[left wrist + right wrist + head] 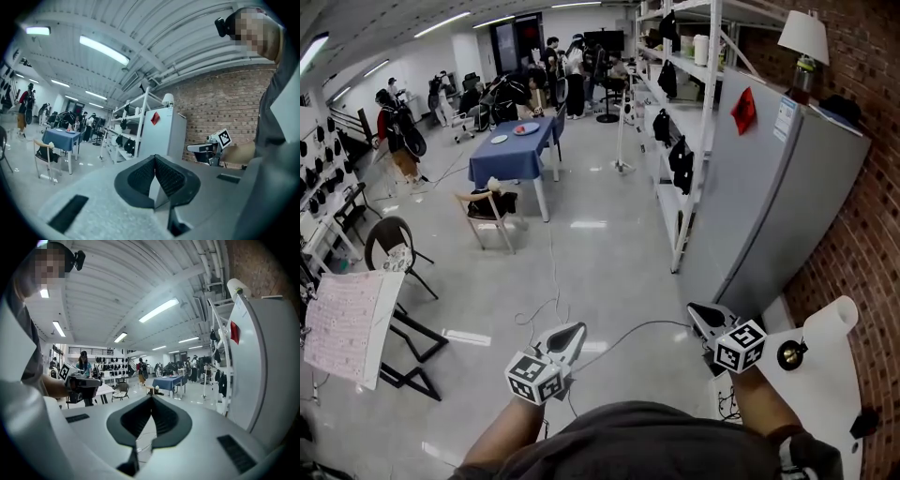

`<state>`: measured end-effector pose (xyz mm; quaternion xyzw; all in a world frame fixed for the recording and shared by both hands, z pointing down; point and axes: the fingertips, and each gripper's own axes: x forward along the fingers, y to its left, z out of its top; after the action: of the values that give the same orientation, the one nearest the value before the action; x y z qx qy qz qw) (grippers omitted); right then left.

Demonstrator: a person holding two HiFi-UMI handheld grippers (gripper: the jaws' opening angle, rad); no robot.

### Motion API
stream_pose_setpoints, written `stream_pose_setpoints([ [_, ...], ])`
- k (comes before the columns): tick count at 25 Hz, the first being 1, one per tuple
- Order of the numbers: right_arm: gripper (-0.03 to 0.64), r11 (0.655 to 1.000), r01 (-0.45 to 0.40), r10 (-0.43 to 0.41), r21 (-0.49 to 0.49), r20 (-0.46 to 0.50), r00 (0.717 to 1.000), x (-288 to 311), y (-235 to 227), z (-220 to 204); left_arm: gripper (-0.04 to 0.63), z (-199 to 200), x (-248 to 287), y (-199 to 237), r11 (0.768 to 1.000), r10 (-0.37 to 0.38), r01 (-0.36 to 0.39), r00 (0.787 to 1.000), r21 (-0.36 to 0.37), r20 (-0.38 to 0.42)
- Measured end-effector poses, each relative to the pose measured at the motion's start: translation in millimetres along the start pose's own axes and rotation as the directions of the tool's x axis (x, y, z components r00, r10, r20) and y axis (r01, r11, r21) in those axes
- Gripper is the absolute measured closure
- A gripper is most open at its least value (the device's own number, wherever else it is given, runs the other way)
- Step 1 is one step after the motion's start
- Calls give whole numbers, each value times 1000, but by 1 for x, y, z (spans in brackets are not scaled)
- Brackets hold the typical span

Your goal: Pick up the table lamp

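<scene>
The table lamp (pixel 803 52), with a white shade on a dark base, stands on top of the tall grey refrigerator (pixel 769 197) at the right. It also shows in the left gripper view as the lamp (pixel 167 99) and in the right gripper view as the lamp (pixel 236 287). My left gripper (pixel 567 339) and right gripper (pixel 703 317) are held low, in front of the body, far below and short of the lamp. Both point roughly level. The left gripper (pixel 154 157) is shut on nothing, and the right gripper (pixel 151 397) is likewise shut with nothing between its pads.
White shelving (pixel 684 112) with bags runs beside the refrigerator. A blue table (pixel 514 150) and wooden chair (pixel 487 211) stand mid-room, with people behind. Cables (pixel 553 309) cross the floor. A white table (pixel 825 375) with a paper roll sits by the brick wall at right.
</scene>
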<state>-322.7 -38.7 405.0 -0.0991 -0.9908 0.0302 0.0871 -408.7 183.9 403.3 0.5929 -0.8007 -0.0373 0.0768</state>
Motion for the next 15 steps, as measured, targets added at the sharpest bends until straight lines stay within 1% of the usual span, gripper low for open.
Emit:
stream_pose_setpoints([
  [2,623,1000,7,-7,3,7,1000,-2,0,0,591,3,0,-1,1000,-13,12,1000,7,9],
  [3,623,1000,12,-12,4,12,1000,-3,1,1,566,3,2,-3,1000,-26,26,1000,18,5],
  [4,623,1000,18,-19,5,17,1000,-6,0,0,484,2,4,-6,999,-43,43,999,33,-4],
  [5,623,1000,27,-27,7,21,999,-8,0,0,420,1,8,-9,997,-62,62,998,45,-16],
  [6,623,999,37,-37,9,25,999,-11,-2,0,399,0,12,-12,995,-79,80,997,53,-25],
  [11,623,994,107,-108,31,30,994,-38,-18,-10,391,-6,45,-32,983,-165,169,985,74,-55],
  [13,623,987,155,-156,45,28,987,-57,-29,-19,391,-10,66,-47,971,-217,222,974,84,-70],
  [15,623,975,213,-215,63,24,976,-81,-43,-29,391,-16,90,-66,954,-279,287,956,91,-87],
])
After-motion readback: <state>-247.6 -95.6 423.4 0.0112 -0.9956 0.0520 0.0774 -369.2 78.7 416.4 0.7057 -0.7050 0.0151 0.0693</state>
